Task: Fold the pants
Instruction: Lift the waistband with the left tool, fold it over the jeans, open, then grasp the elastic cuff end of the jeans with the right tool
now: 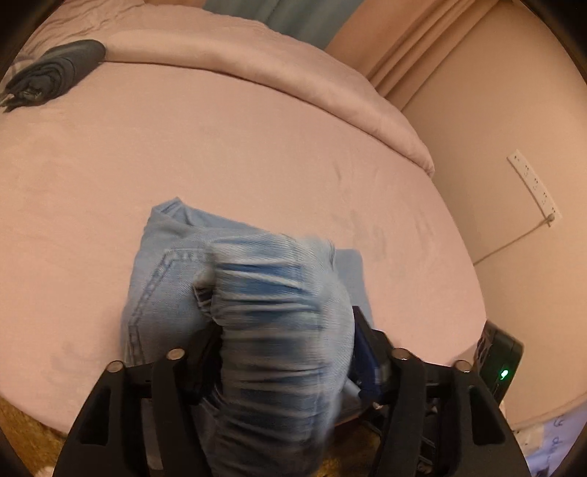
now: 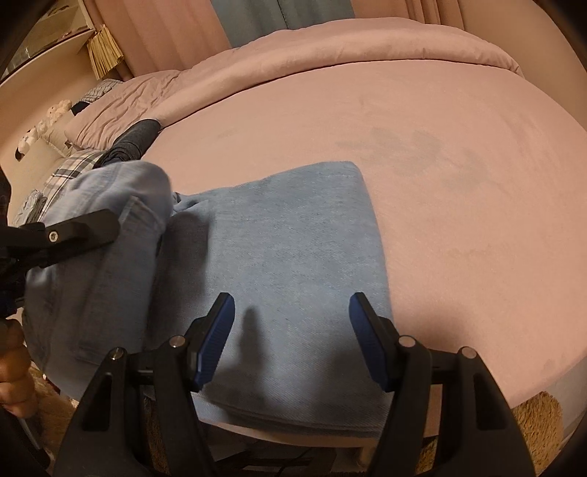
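This is a bedroom in a home. A wide bed with a smooth pink sheet (image 2: 440, 183) fills both views, and a thick pink duvet (image 2: 367, 47) is pushed back along its far edge. Pink curtains (image 2: 161, 33) hang behind it. A white power strip (image 1: 533, 187) is fixed to the plain wall. Small soft toys (image 2: 40, 128), perhaps, stand beside the bed.

1 pair of jeans (image 2: 286, 264), 2 grippers (image 2: 291, 330), 1 bed (image 2: 458, 183)

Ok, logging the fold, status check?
Left gripper bunched full of jeans. Right gripper open, empty above them. Dark garment far off, nothing blocking.
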The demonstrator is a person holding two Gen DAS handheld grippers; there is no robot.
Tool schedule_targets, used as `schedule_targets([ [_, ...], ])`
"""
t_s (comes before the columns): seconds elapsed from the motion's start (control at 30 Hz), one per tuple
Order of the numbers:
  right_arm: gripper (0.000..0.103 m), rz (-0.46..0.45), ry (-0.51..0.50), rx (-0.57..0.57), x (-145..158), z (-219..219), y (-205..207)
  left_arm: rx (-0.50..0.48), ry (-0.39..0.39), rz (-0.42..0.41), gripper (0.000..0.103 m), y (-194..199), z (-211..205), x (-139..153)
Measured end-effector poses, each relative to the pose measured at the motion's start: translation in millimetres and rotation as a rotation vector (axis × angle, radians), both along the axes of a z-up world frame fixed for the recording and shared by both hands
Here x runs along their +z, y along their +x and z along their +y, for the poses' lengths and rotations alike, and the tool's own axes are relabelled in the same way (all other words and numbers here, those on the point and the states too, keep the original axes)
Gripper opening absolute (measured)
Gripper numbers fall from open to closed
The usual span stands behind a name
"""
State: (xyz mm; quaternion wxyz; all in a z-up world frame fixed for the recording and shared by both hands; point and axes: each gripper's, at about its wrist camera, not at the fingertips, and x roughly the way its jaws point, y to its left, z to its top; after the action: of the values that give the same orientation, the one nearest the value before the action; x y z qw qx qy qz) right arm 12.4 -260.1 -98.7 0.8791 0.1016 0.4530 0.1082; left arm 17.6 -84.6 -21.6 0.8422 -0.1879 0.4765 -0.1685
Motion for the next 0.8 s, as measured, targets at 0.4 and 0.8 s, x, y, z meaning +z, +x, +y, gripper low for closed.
schedule_targets([
  [0.4, 0.068, -0.007, -0.028, -0.056, 6, -14, -9, 0.077, -0.113, -0.154, 0.083, -24, 64, 42],
  [0.8, 0.102, -0.066, 0.301, -0.032, 42, -34, -23, 0.228, 0.192, -0.043, 0.083, -18, 97, -24],
])
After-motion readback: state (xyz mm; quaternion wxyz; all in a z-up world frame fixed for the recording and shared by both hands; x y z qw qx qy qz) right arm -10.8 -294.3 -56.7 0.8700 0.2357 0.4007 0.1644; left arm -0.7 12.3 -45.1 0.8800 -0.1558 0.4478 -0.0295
